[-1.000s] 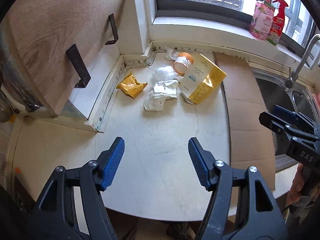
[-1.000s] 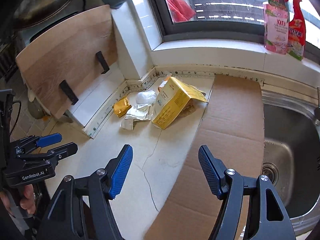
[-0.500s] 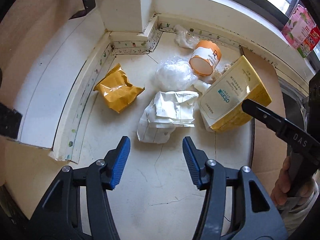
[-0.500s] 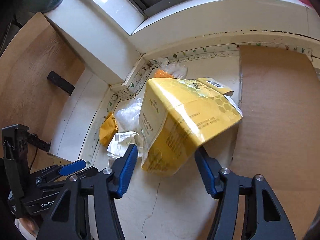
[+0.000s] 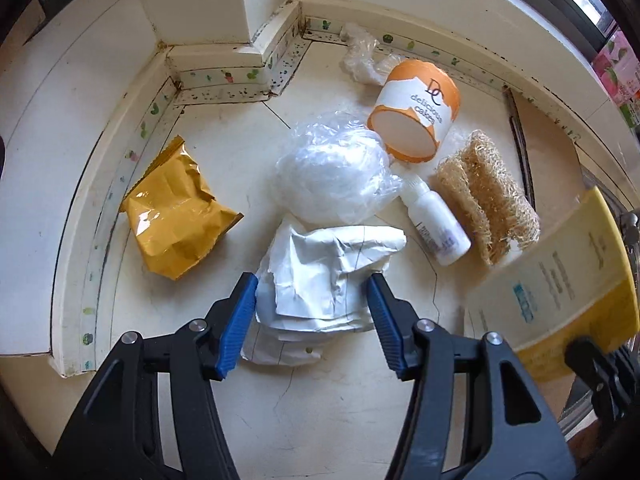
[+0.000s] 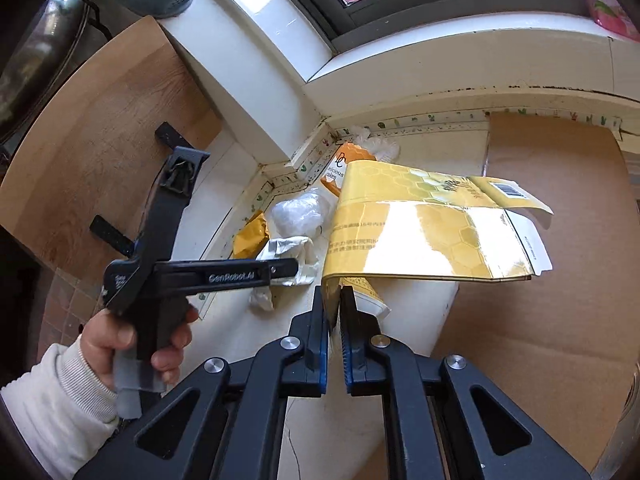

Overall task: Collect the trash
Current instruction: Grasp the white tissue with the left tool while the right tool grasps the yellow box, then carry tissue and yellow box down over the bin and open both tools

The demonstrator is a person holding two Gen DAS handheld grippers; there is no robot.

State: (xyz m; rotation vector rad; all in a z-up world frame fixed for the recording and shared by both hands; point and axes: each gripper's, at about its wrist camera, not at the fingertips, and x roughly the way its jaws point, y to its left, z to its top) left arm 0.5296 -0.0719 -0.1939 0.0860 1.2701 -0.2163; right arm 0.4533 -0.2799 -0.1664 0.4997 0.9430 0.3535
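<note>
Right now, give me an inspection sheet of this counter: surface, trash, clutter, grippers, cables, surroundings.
Surface: pale cracked countertop; brown cardboard sheet covers its sink side.
Job's things: crumpled white paper, clear plastic bag, yellow wrapper, orange paper cup on its side, small white bottle, yellow carton lifted off the counter.
Clutter: loofah scrubber beside the bottle.
Grippers: left gripper open, straddling the white paper; right gripper shut on the carton's edge.
Cables: nothing seen.
Surroundings: window sill, wooden board leaning at the left.
</note>
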